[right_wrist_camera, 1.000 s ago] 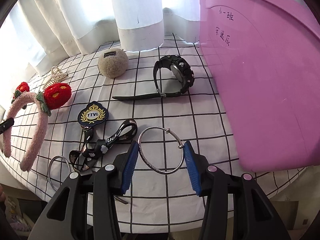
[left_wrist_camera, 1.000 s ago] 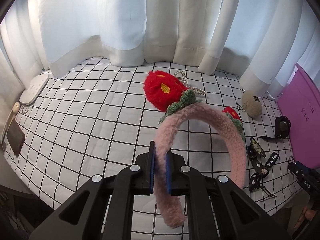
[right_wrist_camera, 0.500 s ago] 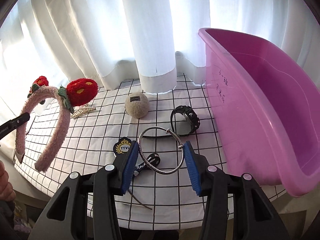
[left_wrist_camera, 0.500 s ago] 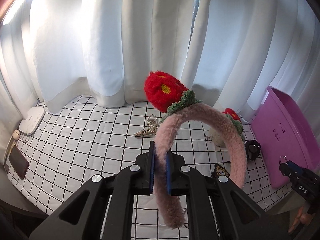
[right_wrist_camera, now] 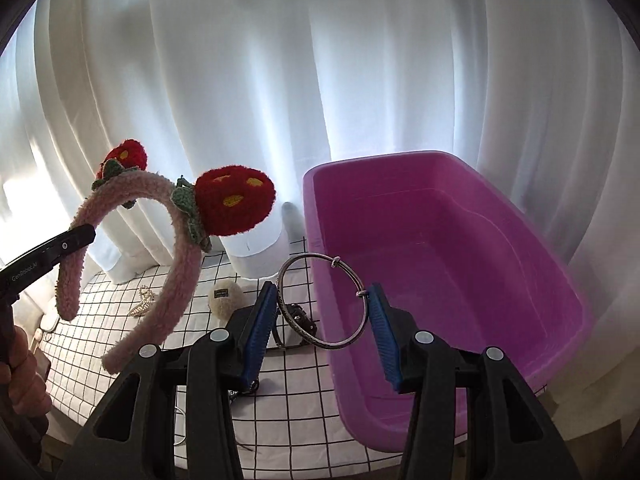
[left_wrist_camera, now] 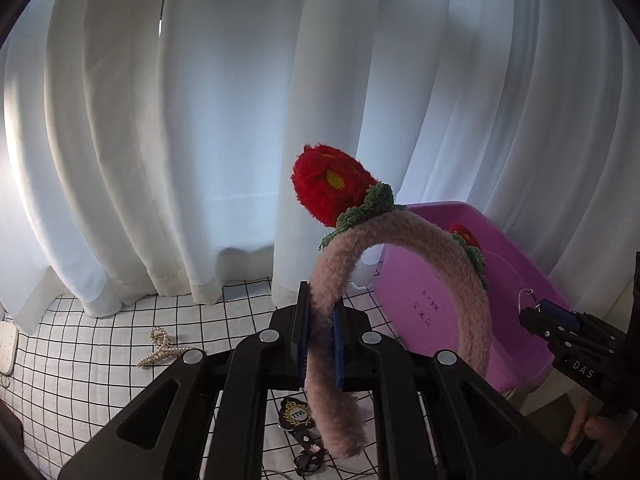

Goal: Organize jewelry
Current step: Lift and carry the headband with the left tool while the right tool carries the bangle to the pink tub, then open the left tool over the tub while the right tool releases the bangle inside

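Carry step: left gripper [left_wrist_camera: 320, 340] pinches the pink headband [left_wrist_camera: 472, 300] mid-frame, airborne; right gripper [right_wrist_camera: 324, 320] clamps the metal bangle [right_wrist_camera: 320, 300] lower centre, beside the purple bin [right_wrist_camera: 576, 296]. Next likely: move over the bin, right of frame, and release.

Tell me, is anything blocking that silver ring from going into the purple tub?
Nothing visible does. The silver bangle, held in the right gripper, hangs at the pink tub's open near corner, and the tub looks empty.

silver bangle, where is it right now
The silver bangle is held up off the table between the right gripper's blue pads, in front of the purple bin's left wall.
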`<control>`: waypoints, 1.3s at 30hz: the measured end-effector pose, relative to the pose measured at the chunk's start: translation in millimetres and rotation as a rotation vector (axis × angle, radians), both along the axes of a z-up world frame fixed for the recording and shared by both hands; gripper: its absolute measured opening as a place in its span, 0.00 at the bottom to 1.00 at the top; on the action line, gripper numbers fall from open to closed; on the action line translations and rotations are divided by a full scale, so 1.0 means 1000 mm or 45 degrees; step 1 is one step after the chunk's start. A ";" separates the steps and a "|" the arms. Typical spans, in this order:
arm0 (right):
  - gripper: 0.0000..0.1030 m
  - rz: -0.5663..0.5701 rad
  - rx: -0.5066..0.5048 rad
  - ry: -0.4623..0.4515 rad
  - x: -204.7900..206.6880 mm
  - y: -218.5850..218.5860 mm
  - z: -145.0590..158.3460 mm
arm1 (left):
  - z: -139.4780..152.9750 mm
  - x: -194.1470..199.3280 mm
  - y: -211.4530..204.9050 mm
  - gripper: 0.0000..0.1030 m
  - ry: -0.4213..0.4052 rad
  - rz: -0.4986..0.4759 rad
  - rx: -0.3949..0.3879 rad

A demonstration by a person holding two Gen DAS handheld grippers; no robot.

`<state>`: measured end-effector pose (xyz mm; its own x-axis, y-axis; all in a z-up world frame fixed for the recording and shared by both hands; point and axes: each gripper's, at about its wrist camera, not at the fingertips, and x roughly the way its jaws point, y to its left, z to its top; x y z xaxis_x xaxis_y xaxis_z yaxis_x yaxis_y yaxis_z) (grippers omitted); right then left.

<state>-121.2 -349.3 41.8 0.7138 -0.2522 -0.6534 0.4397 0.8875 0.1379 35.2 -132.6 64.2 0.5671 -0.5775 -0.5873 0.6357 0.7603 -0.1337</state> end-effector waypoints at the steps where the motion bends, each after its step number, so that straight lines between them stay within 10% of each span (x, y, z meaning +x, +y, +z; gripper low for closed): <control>1: 0.44 -0.018 -0.007 -0.002 -0.001 -0.008 0.001 | 0.000 -0.003 -0.016 0.09 0.006 -0.035 0.000; 15: 0.44 -0.192 0.078 0.131 -0.007 -0.123 -0.028 | -0.026 -0.004 -0.206 0.11 0.092 -0.269 0.089; 25: 0.46 -0.184 0.103 0.245 0.014 -0.145 -0.062 | -0.054 -0.003 -0.251 0.18 0.125 -0.289 0.251; 28: 0.54 -0.185 0.097 0.245 0.015 -0.148 -0.064 | -0.054 -0.002 -0.252 0.36 0.125 -0.285 0.257; 30: 0.58 -0.190 0.069 0.239 0.014 -0.146 -0.062 | -0.053 -0.002 -0.248 0.92 0.088 -0.258 0.238; 39: 0.60 -0.185 0.054 0.231 0.012 -0.142 -0.061 | -0.049 0.005 -0.243 0.92 0.067 -0.215 0.203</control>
<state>-109.6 -490.9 -19.3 0.5419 -0.3134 -0.7798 0.5832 0.8083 0.0805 40.7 -375.4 15.3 0.4365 -0.5593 -0.7048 0.7508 0.6580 -0.0572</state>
